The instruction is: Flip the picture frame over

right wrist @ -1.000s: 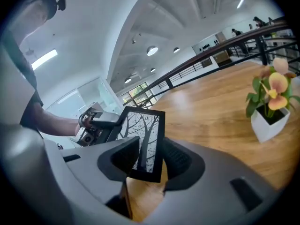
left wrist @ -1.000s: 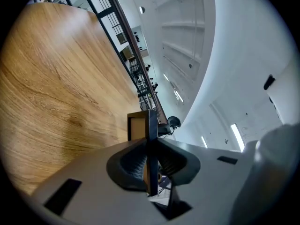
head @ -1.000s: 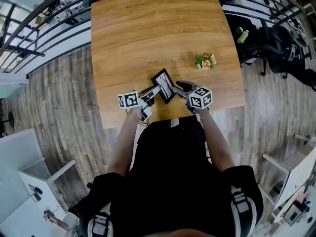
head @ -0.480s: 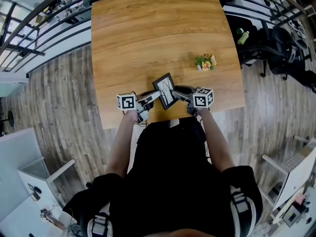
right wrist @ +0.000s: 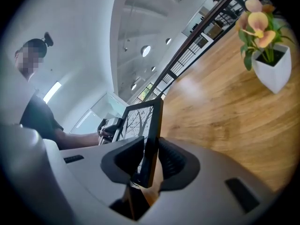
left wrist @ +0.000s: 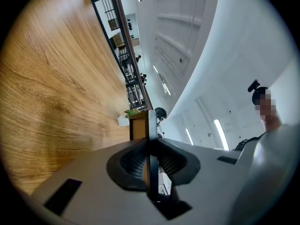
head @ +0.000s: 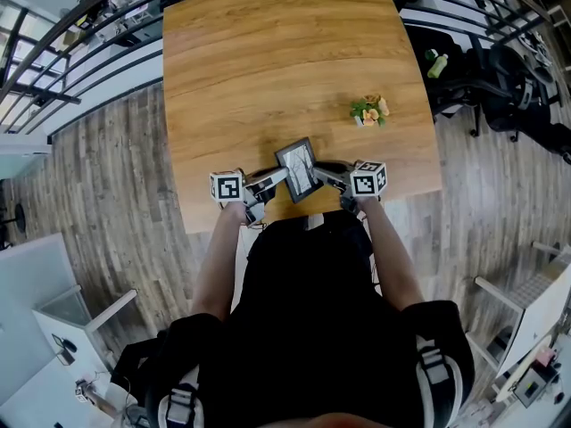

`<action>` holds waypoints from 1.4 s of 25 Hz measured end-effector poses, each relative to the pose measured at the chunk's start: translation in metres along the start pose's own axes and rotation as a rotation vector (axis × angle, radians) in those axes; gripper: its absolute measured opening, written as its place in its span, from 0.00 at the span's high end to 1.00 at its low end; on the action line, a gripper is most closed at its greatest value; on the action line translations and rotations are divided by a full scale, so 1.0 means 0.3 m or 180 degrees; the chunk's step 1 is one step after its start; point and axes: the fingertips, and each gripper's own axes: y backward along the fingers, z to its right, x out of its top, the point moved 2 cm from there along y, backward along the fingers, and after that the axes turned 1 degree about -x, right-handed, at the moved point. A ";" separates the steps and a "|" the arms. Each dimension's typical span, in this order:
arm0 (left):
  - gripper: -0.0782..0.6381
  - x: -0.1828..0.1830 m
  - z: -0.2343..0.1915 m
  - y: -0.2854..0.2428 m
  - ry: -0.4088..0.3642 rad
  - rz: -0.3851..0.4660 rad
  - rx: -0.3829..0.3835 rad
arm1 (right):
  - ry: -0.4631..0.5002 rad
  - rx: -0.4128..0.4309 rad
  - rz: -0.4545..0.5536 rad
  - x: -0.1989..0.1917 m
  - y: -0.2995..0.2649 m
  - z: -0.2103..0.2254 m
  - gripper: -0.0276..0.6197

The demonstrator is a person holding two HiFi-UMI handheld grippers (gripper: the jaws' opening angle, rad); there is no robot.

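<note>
Standing on edge between them, the picture frame (head: 297, 169) is pinched by left gripper (head: 282, 177); right gripper (head: 318, 175) is closing its jaws on the opposite edge.

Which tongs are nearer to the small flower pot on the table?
Right. The right tongs, jaws closing on the picture frame, are on its side toward the flower pot; the left tongs grip its far side.

Seen edge-on, the picture frame (left wrist: 146, 125) seemingly hides its face.
</note>
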 end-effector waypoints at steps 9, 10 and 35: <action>0.78 -0.017 -0.058 0.010 0.0298 0.0063 0.0330 | -0.0017 -0.0222 0.0066 -0.003 0.020 0.017 0.82; 0.78 -0.017 -0.060 0.007 0.0284 0.0060 0.0339 | -0.0018 -0.0250 0.0065 -0.005 0.020 0.020 0.82; 0.78 0.063 -0.165 -0.091 -0.0195 0.0047 0.0910 | 0.0066 -0.1091 0.0123 0.011 0.025 0.113 0.82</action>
